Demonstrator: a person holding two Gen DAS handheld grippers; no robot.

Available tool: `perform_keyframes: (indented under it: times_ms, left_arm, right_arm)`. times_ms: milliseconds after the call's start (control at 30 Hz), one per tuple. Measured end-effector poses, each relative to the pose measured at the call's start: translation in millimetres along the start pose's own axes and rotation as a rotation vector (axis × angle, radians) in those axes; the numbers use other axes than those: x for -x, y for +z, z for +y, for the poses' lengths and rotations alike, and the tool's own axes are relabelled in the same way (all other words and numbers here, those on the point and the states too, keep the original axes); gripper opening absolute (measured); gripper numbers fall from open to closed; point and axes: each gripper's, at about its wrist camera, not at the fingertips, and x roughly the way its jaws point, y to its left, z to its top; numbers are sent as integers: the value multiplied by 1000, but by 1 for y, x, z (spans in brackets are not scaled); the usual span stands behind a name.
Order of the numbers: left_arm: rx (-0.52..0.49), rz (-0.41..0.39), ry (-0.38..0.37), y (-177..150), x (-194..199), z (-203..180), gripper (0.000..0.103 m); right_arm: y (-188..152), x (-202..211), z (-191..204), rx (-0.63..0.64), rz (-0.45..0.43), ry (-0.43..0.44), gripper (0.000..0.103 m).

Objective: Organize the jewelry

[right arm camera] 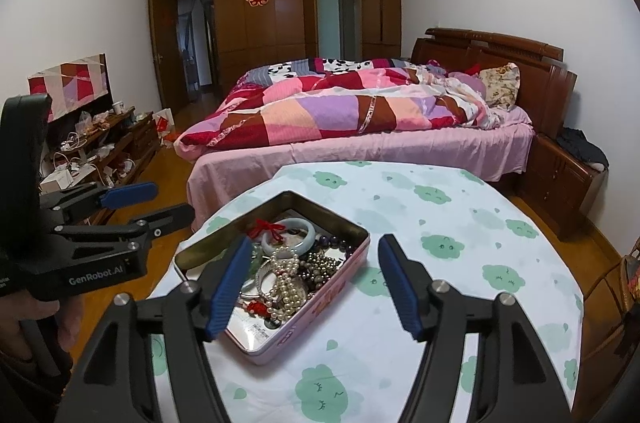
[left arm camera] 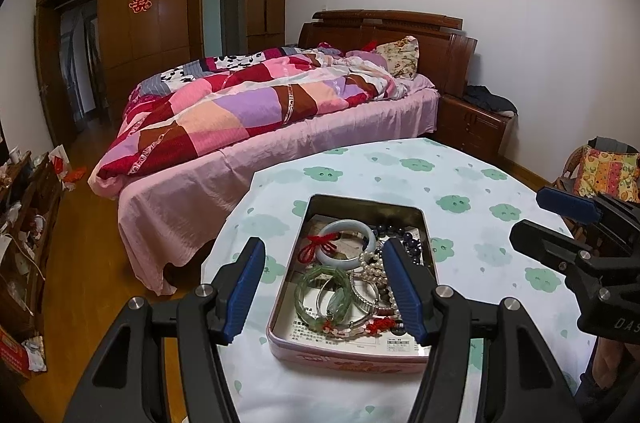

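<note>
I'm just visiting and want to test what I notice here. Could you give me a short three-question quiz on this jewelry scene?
1. True or false: the tin on the table has its lid on.
2. What red thing is tied to the pale bangle?
3. The left gripper is: A) clamped on the pearl strand, B) open and empty, C) holding the green bangle.

Key: 1 false, the tin is open. 2 a red knotted cord. 3 B.

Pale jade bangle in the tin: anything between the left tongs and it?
Nothing visible. The left tongs hang open above the lidless tin. The pale jade bangle lies on top at the far end; only its red knot tassel rests beside it.
</note>
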Motion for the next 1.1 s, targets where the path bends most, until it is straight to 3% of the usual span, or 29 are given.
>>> perform_keyframes:
  times_ms: [1100]
  left_arm:
    - [8, 23, 9, -2, -4, 3, 62]
  right_arm:
    - [-7, 1, 1, -2, 10, 0, 71]
